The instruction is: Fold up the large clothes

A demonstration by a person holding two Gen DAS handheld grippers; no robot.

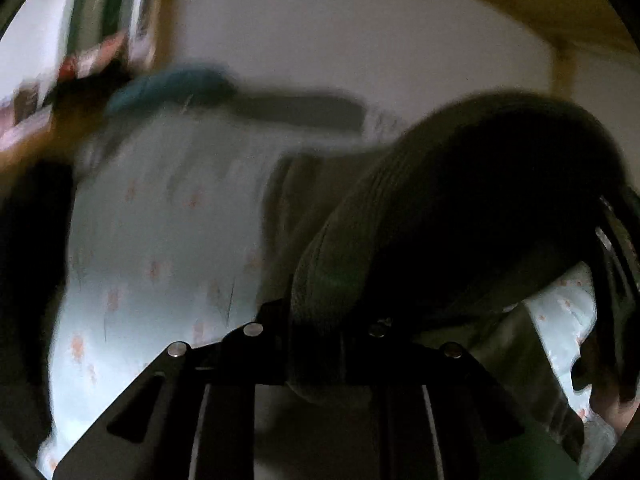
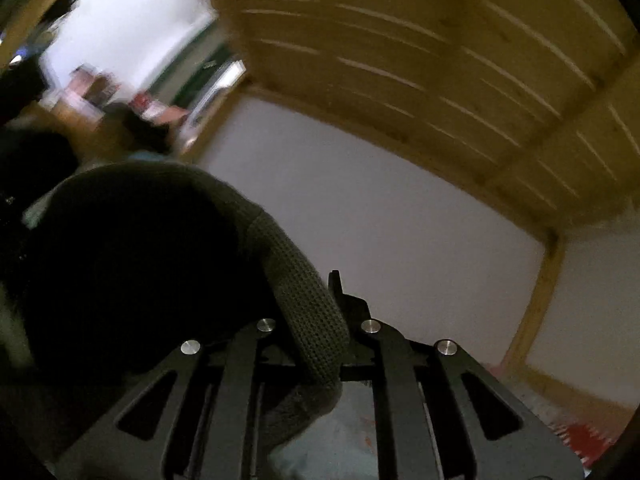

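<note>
A dark olive-green knitted garment (image 1: 420, 216) hangs lifted between both grippers. My left gripper (image 1: 320, 332) is shut on one edge of it, and the cloth arches up and away to the right. In the right wrist view the same knitted garment (image 2: 304, 312) is pinched in my right gripper (image 2: 320, 344), which is shut on it and tilted up towards the wall. The cloth bulges dark to the left there. Both views are blurred by motion.
A pale blue bedsheet (image 1: 160, 248) with small orange flowers lies below. A teal cloth (image 1: 172, 88) sits at the bed's far end. A white wall (image 2: 380, 220), a wooden bed frame (image 2: 420, 60) overhead and a wooden post (image 2: 536, 292) stand close by.
</note>
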